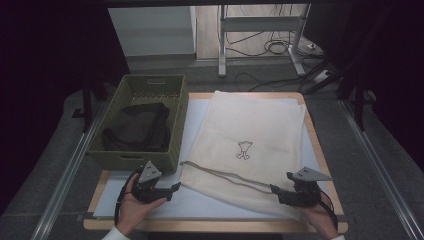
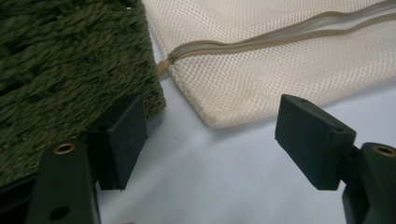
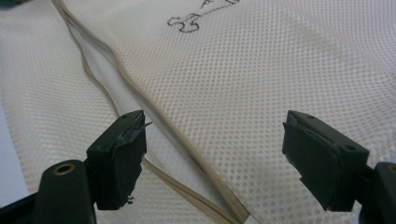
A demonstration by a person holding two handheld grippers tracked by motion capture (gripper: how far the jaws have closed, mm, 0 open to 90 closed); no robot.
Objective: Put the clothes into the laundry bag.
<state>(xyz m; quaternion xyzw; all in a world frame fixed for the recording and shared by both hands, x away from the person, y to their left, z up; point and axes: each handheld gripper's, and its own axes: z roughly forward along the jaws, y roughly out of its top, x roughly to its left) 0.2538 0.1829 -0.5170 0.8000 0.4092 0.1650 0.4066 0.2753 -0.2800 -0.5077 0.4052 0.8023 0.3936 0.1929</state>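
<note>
**Inspector:** While both hands rest at the bottom of the high view, report the tools.

**Assistant:** Left tool (image 1: 172, 189) sits lower left of the frame, jaws spread wide and empty, just beside the near corner of the green woven basket (image 1: 176, 107). Right tool (image 1: 274, 189) sits lower right, jaws likewise released, nothing between them, hovering over the near edge of the mesh bag (image 1: 260, 130).

**Inspector:** Location of the bag?

**Assistant:** Flat on the white mat of the tabletop (image 1: 320, 150), centre to right of the frame, long axis running from the near edge away toward the top. Its zipper (image 1: 225, 176) runs across the near end, slanting from centre-left down to lower right.

**Inspector:** Which tool is nearer the zipper?

**Assistant:** Each is near one end. In the left gripper view the zipper's closed end (image 2: 164, 65) lies ahead and above the jaws, at upper centre. In the right gripper view the zipper (image 3: 140, 112) passes straight between the jaws, apparently parted, though I cannot confirm how far it is open.

**Inspector:** Basket contents?

**Assistant:** Dark cloth (image 1: 137, 127), upper left of the frame. Judged: the right tool is better placed to take the bag's opening edge.
</note>
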